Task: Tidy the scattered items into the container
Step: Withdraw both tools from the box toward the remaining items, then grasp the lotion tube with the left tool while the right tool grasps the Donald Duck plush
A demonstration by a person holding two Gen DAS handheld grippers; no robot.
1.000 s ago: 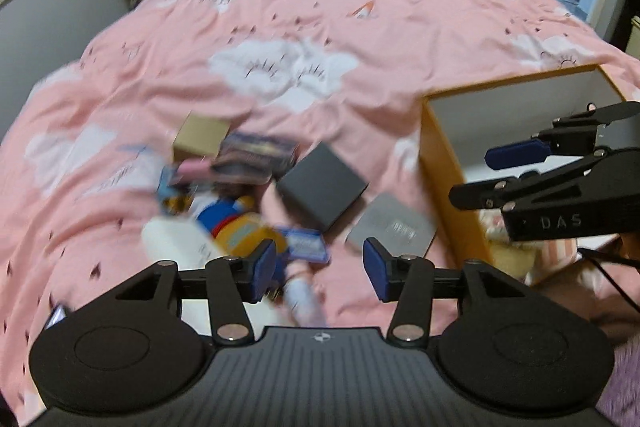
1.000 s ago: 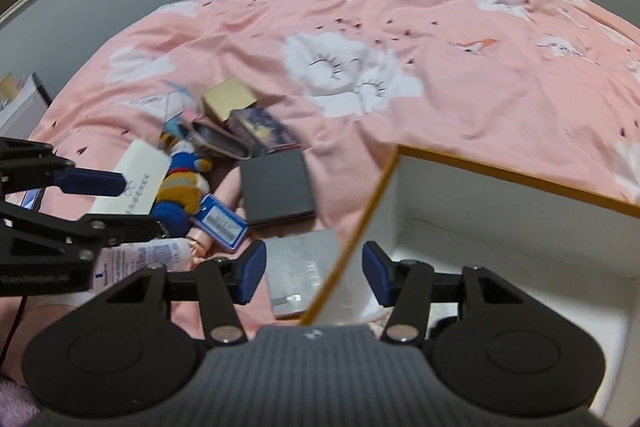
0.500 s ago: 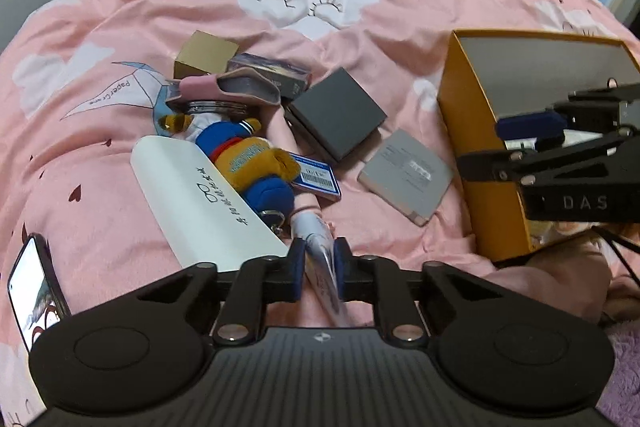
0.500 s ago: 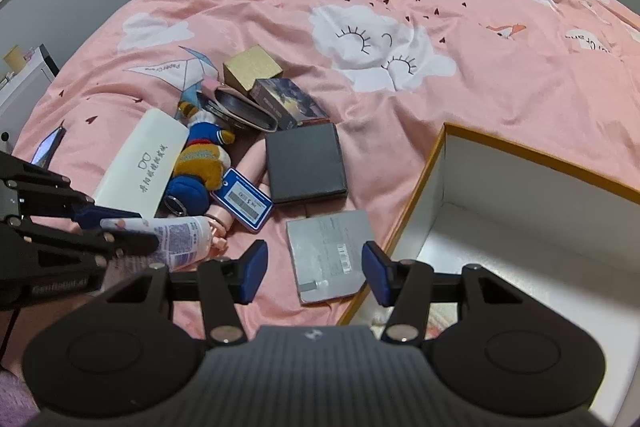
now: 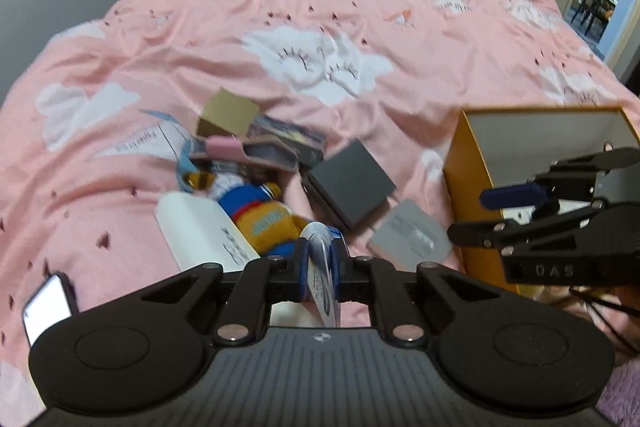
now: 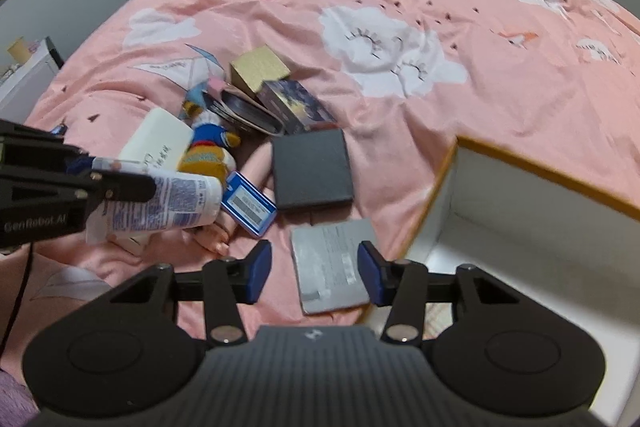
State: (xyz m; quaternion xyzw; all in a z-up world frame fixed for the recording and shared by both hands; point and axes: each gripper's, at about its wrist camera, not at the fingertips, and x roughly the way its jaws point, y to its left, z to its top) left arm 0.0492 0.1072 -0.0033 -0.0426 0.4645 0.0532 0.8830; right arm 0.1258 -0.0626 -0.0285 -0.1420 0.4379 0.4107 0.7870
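bed (image 6: 500,99): carries all the scattered items and the container
container (image 6: 520,227): right of the pile
flat card (image 6: 330,263): just beside the container's left wall
square box (image 6: 312,169): behind the flat card
plush toy (image 6: 208,151): left of the square box
long case (image 6: 160,139): left of the plush toy
tube (image 6: 176,199): lifted, in front of the plush toy

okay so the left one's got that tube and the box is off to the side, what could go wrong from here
The left hand-held gripper pinches the tube near its flat crimped end, so it may swing or slip. The right hand-held gripper sits in front of the orange box, so they might collide on the way over.
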